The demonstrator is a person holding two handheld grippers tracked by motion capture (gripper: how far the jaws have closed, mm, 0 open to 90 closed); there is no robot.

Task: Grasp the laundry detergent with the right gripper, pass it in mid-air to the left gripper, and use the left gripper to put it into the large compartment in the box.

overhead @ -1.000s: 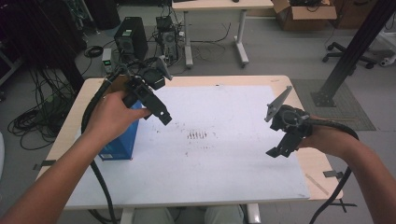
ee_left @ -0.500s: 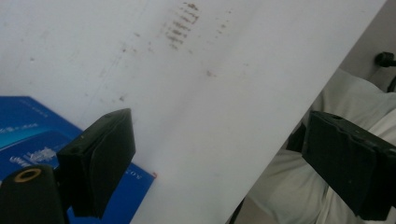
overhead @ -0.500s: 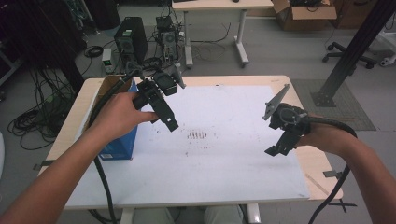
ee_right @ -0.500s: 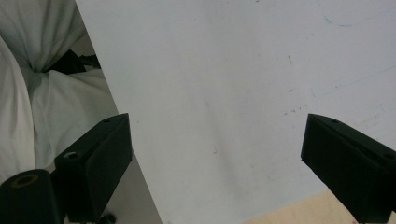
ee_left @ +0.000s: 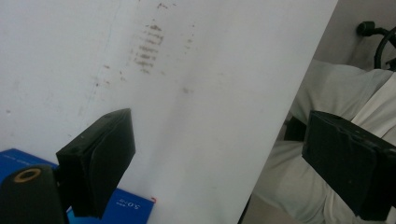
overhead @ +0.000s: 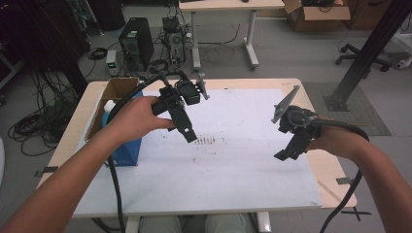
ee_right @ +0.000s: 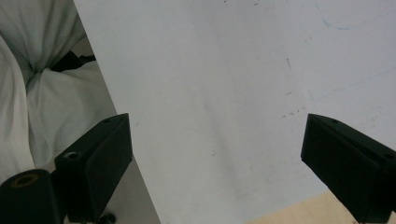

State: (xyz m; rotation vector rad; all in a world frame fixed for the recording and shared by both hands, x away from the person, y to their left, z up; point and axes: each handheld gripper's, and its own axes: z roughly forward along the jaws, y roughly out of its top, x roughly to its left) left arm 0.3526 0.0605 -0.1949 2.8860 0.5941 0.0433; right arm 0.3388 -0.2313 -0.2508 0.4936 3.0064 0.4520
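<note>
A: From the high view, what's going on?

B: Both grippers hang above the white sheet (overhead: 243,160). The left gripper (overhead: 187,131) points down and toward the person, jaws empty. The blue box (overhead: 124,150) sits just behind and to the left of its fingers, at the sheet's left edge, with a carton (overhead: 114,92) beyond it. The right gripper (overhead: 291,148) hovers over the sheet's right side, well apart from the box.

A: And the left gripper view?

B: Jaws wide, nothing between them. A corner of the box (ee_left: 126,205) shows just under the left finger (ee_left: 100,158), below the tips rather than in the gap. My guess is the gripper is held high and open so it can line up on the box before dropping.

A: Right gripper view?

B: Also spread wide and empty; bare sheet (ee_right: 224,93) lies between the fingers (ee_right: 98,158). It looks parked, likely kept clear until the left one is done.
</note>
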